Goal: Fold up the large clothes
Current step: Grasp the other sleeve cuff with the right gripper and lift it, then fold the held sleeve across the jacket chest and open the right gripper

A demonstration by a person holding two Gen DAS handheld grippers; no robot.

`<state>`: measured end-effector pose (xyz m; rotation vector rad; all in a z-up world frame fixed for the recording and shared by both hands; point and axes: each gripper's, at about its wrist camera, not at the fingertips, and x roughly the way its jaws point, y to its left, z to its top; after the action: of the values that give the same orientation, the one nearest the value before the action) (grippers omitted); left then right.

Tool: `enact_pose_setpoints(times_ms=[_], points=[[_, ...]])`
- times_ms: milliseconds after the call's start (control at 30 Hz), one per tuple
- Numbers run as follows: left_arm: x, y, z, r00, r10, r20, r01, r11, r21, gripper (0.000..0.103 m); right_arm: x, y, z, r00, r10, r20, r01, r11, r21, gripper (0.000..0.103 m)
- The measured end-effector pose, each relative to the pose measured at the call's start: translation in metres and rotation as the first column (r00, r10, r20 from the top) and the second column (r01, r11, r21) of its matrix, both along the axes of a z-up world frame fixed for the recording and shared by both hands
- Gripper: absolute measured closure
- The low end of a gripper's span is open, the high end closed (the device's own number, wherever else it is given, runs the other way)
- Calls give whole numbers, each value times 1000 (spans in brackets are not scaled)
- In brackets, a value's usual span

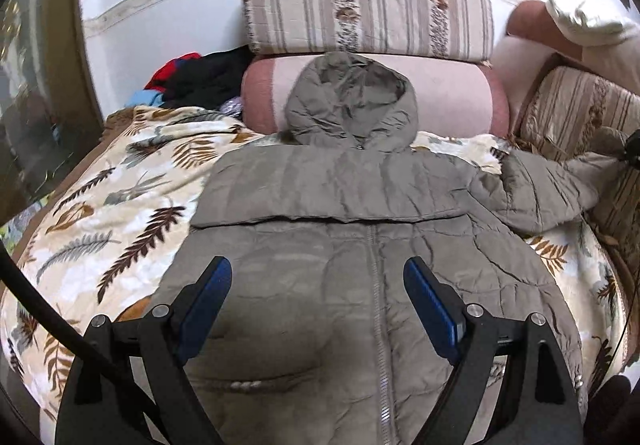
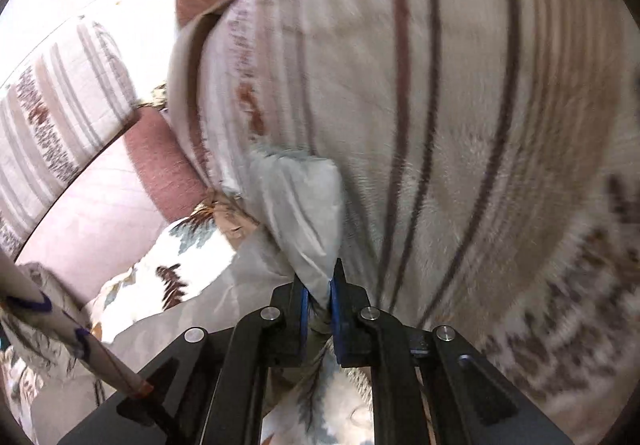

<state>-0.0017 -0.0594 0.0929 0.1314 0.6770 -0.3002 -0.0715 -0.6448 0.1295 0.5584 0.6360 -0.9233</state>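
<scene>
A grey-brown hooded puffer jacket (image 1: 340,205) lies zipped and face up on a leaf-print blanket (image 1: 100,213), hood at the far end. One sleeve lies folded across the chest; the other sleeve (image 1: 552,189) stretches out to the right. My left gripper (image 1: 318,277) is open and empty above the jacket's lower front. In the right wrist view my right gripper (image 2: 319,285) is shut on the pale cuff end of that sleeve (image 2: 300,205), close against a striped cushion (image 2: 460,125).
A striped bolster (image 1: 368,5) rests on a pink bolster (image 1: 452,93) at the back. A pile of dark, red and blue clothes (image 1: 200,77) lies at the back left. Another striped cushion (image 1: 580,109) stands at the right edge.
</scene>
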Motion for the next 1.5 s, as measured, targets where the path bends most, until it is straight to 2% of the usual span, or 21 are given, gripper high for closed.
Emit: enact_pose_setpoints(times_ms=[167, 300, 433, 500, 567, 667, 767, 833, 933, 967, 1000, 1100, 1267, 1333, 1400, 1467, 1500], points=[[-2, 30, -4, 999, 38, 10, -38, 999, -21, 16, 16, 44, 36, 998, 62, 8, -62, 998, -20, 94], [8, 51, -15, 996, 85, 36, -83, 995, -55, 16, 45, 89, 64, 989, 143, 29, -142, 989, -34, 94], [30, 59, -33, 994, 106, 16, -103, 987, -121, 16, 103, 159, 84, 967, 255, 24, -255, 967, -25, 94], [37, 65, -41, 993, 115, 14, -111, 982, -155, 16, 137, 189, 82, 952, 305, 5, -305, 952, -25, 94], [39, 72, -48, 992, 127, 14, -123, 977, -172, 16, 178, 238, 76, 921, 389, -24, -390, 921, -21, 94], [42, 88, -57, 988, 150, 22, -144, 972, -187, 16, 220, 295, 58, 871, 487, -62, -489, 872, -11, 94], [45, 101, -59, 984, 180, 20, -171, 962, -212, 16, 262, 360, 26, 798, 595, -95, -596, 803, 20, 94], [47, 107, -60, 984, 179, 9, -172, 957, -233, 16, 287, 410, -4, 728, 677, -111, -675, 736, 59, 94], [48, 106, -63, 985, 173, 3, -168, 959, -228, 16, 301, 468, -46, 618, 775, -131, -767, 631, 118, 94], [48, 106, -63, 986, 169, 3, -164, 960, -228, 16, 302, 480, -55, 592, 794, -138, -784, 607, 129, 94], [48, 105, -64, 986, 165, 2, -160, 961, -227, 16, 306, 503, -72, 544, 825, -154, -813, 564, 147, 94], [46, 103, -64, 989, 151, 3, -146, 963, -225, 16, 311, 544, -106, 455, 868, -198, -856, 488, 173, 94], [44, 97, -65, 991, 134, 14, -128, 969, -211, 16, 314, 563, -136, 401, 872, -279, -878, 454, 156, 92], [44, 95, -66, 992, 129, 6, -125, 970, -208, 16, 312, 567, -135, 369, 880, -299, -894, 424, 146, 86], [45, 96, -68, 992, 128, -5, -127, 970, -210, 16, 305, 561, -119, 347, 910, -228, -906, 388, 170, 69], [45, 95, -69, 992, 128, -12, -127, 969, -212, 16, 298, 550, -98, 356, 929, -105, -911, 370, 181, 65], [45, 95, -69, 992, 126, -13, -126, 969, -212, 16, 298, 549, -91, 365, 928, -77, -912, 373, 172, 65]])
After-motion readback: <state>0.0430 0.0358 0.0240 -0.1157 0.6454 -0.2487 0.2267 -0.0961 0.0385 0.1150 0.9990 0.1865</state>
